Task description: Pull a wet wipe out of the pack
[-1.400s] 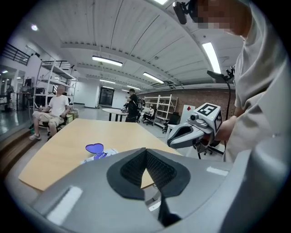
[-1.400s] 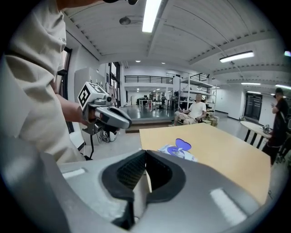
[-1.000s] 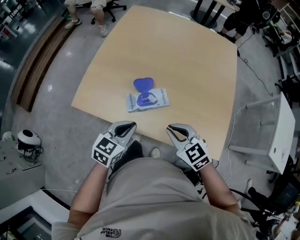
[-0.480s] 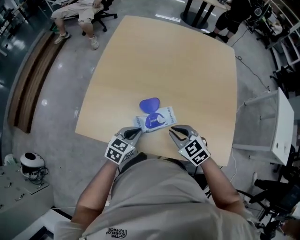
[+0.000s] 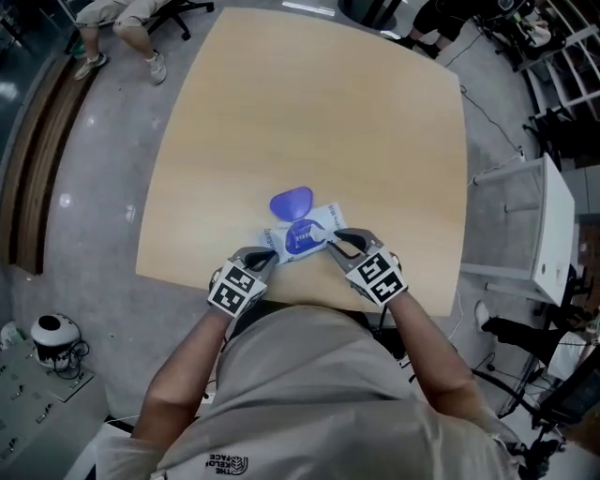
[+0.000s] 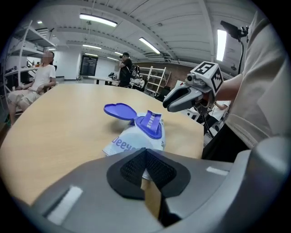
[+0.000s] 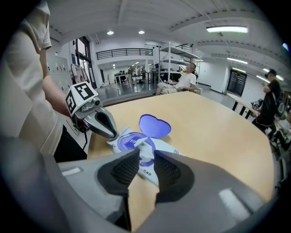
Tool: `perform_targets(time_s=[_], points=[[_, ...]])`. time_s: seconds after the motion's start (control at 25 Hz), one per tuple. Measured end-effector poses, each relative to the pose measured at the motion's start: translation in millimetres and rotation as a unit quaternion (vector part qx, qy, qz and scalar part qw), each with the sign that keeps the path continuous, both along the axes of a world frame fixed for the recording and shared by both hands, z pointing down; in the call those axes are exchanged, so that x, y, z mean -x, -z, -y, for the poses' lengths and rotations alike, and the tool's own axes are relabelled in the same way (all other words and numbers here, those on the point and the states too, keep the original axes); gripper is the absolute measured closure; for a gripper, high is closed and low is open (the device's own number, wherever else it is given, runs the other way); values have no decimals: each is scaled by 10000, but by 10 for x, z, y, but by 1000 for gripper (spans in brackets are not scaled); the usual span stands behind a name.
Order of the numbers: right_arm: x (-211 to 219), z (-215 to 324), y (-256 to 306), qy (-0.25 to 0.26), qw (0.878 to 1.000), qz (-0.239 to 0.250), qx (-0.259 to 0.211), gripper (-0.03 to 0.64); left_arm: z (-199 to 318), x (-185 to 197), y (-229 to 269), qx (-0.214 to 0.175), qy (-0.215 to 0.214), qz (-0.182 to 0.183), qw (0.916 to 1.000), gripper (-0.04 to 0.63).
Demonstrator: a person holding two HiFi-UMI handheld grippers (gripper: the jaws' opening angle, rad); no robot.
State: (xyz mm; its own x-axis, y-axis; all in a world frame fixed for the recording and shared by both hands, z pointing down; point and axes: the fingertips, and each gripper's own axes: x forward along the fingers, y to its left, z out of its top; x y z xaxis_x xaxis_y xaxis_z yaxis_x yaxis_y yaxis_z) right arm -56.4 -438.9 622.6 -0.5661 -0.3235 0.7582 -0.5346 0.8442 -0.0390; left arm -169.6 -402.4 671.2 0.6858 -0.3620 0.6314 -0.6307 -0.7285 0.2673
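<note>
A white wet wipe pack lies near the front edge of the wooden table, its blue heart-shaped lid flipped open away from me. A small flap stands up at the opening. My left gripper is at the pack's near left corner; its jaws meet, shut, with nothing in them. My right gripper hovers at the pack's near right side. Its jaws have just been opening and now stand apart, with nothing between the pads and the pack just beyond them.
The table's front edge runs just under both grippers. A person sits on a chair at the far left. A white side table stands to the right, and a round white device sits on the floor at left.
Both grippers have come forward and down from the table's front edge to the two near sides of the pack. The right jaws, nearly shut before, now stand apart.
</note>
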Motion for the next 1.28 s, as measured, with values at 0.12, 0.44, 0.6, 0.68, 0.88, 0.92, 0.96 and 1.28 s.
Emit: perform_targets(time_s=[0.12, 0.44, 0.6, 0.68, 0.88, 0.92, 0.96, 1.28], points=[[47, 76, -99, -210, 9994, 107, 246, 517, -41, 4, -100, 173, -140, 30, 9997, 591], [77, 173, -389, -602, 9940, 307, 866, 505, 5, -35, -162, 266, -418, 7, 9988, 591], [119, 172, -425, -703, 9916, 455, 983, 509, 25, -67, -181, 225, -524, 80, 9983, 591], [147, 154, -415, -728, 9917, 464, 956, 529, 5, -59, -192, 227, -575, 142, 9980, 591], [125, 163, -390, -813, 9918, 429, 888, 612, 1, -64, -222, 259, -626, 321, 9972, 591], [117, 163, -383, -829, 9918, 421, 877, 614, -1, -62, -229, 268, -637, 379, 9969, 591], [110, 165, -373, -850, 9919, 407, 854, 614, -2, -58, -233, 270, -646, 438, 9966, 591], [36, 184, -290, -1079, 9918, 307, 612, 614, -10, -51, -234, 238, -653, 674, 9953, 591]])
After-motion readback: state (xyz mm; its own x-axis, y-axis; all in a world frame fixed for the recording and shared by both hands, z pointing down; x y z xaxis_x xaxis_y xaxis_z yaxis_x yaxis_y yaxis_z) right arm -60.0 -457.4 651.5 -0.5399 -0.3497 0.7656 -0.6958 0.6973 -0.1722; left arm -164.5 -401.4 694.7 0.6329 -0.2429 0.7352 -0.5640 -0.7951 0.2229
